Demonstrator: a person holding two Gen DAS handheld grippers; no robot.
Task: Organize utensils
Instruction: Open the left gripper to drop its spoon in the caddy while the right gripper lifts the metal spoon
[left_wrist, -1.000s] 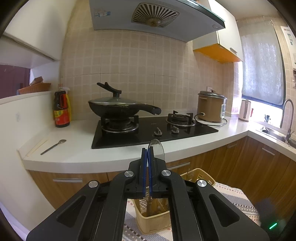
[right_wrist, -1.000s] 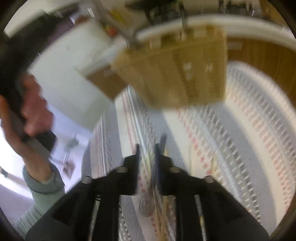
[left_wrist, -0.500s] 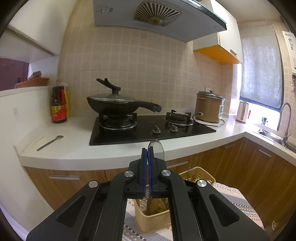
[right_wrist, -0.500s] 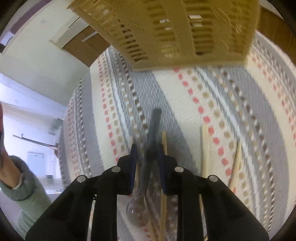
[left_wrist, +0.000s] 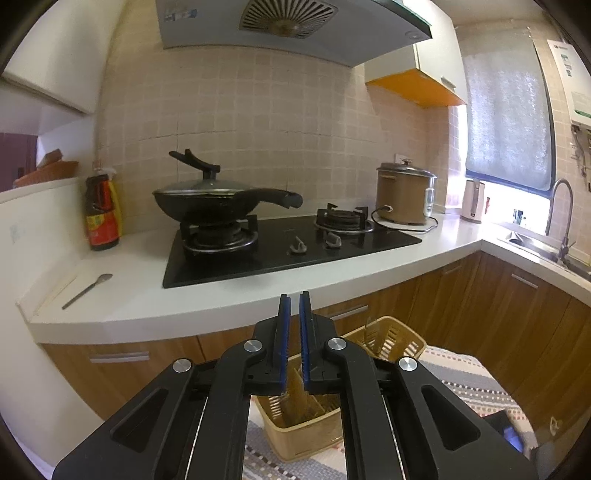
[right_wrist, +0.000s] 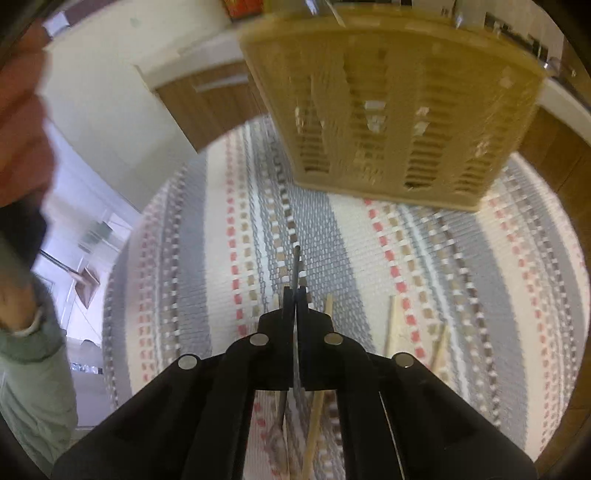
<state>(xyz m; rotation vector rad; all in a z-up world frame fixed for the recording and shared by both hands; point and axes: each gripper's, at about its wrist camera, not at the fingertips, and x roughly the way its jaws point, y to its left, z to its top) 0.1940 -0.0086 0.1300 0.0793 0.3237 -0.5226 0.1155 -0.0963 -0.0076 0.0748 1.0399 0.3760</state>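
Gripping a thin dark-handled utensil (right_wrist: 296, 267), the right gripper (right_wrist: 294, 295) has its fingers clenched on the handle, which projects past the fingertips toward 12 o'clock. The utensil's rounded end shows blurred beneath the gripper body near 6 o'clock in the right wrist view; whether it is a spoon cannot be told. Wooden chopsticks (right_wrist: 390, 325) lie on the striped mat (right_wrist: 480, 277) at about 4 o'clock of the fingertips, with another stick just beside the gripper body. A yellow slotted utensil basket (right_wrist: 399, 110) stands on the mat at 12 to 1 o'clock, apart from the held handle.

The left gripper (left_wrist: 294, 306) is released: a narrow gap shows between its blue pads (left_wrist: 283, 332), and nothing sits between them. The same basket (left_wrist: 306, 424) lies directly under it in the left wrist view, at 6 o'clock, with dividers visible inside.

Beyond, a white counter (left_wrist: 140, 295) carries a black hob (left_wrist: 288, 254), a lidded wok (left_wrist: 210, 203) at 11 o'clock, a sauce bottle (left_wrist: 101, 218) at 10 o'clock, a lone spoon (left_wrist: 86, 291) at 9 o'clock and a rice cooker (left_wrist: 404, 194) at 1 o'clock. A tap (left_wrist: 559, 210) stands at 3 o'clock.
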